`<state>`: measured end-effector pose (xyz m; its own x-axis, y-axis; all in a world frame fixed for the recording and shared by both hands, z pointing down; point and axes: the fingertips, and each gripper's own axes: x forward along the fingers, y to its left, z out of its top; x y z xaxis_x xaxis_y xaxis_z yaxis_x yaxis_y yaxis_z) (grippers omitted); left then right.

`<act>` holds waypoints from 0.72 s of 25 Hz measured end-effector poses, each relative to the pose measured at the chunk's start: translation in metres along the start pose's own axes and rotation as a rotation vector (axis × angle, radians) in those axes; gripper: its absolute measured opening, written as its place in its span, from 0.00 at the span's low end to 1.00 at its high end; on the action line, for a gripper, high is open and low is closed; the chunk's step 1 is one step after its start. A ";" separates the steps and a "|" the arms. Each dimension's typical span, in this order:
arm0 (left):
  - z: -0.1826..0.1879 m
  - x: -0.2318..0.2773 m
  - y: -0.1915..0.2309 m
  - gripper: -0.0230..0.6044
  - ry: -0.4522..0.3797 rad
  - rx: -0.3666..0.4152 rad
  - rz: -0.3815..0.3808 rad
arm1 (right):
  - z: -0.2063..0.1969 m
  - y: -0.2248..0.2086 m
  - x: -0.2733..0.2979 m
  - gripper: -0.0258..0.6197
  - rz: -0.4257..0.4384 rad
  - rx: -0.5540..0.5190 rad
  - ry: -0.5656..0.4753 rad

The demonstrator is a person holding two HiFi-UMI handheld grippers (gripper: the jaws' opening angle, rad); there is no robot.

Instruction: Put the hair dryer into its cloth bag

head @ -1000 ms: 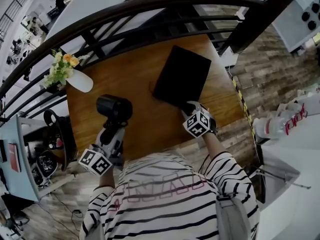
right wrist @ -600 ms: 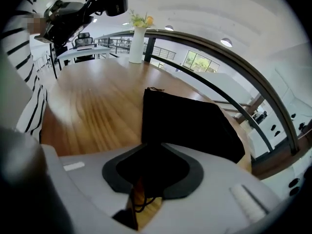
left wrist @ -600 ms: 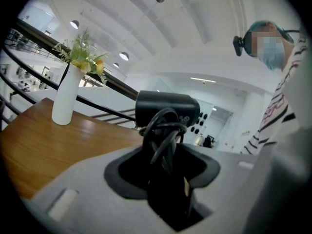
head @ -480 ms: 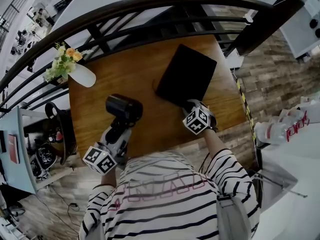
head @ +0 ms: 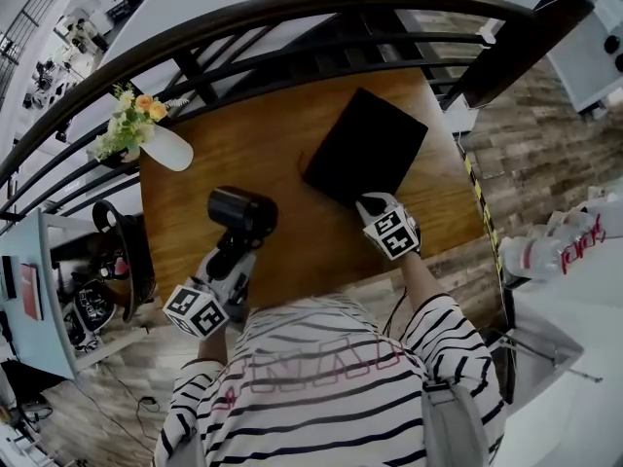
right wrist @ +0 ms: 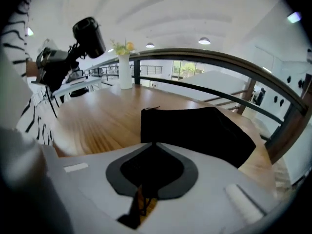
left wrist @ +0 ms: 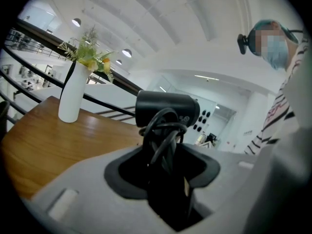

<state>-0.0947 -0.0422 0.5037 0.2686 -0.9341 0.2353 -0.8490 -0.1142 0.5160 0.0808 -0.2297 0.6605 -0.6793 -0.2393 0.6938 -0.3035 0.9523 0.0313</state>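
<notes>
My left gripper [head: 230, 253] is shut on the handle of the black hair dryer [head: 241, 212], whose cord is looped around it. The dryer is held upright above the wooden table [head: 263, 144]. In the left gripper view the hair dryer's barrel [left wrist: 168, 108] stands just past the left gripper [left wrist: 168, 152]. The flat black cloth bag [head: 365, 149] lies on the table at the right. My right gripper [head: 369, 203] sits at its near corner. In the right gripper view the right gripper [right wrist: 155, 145] is closing its jaws with the cloth bag's [right wrist: 195, 130] edge pinched between them.
A white vase with flowers [head: 161, 149] stands at the table's far left corner. A dark curved railing [head: 292, 17] runs behind the table. The person's striped shirt fills the near side. A white desk with bottles [head: 555, 246] stands at the right.
The left gripper has carried the hair dryer a little to the right. The right gripper has turned slightly at the bag's near corner.
</notes>
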 end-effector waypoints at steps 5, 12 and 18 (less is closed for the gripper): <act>-0.002 -0.007 0.010 0.33 0.024 -0.002 -0.005 | 0.037 0.018 -0.010 0.06 0.031 0.166 -0.122; -0.014 -0.010 0.032 0.33 0.084 -0.002 -0.002 | 0.066 0.056 -0.015 0.06 0.080 0.333 -0.213; -0.034 -0.014 0.050 0.33 0.173 0.025 -0.018 | 0.074 0.087 -0.017 0.06 0.082 0.420 -0.242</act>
<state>-0.1258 -0.0230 0.5545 0.3568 -0.8597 0.3655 -0.8537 -0.1413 0.5012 0.0166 -0.1563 0.5979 -0.8330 -0.2515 0.4928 -0.4519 0.8231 -0.3439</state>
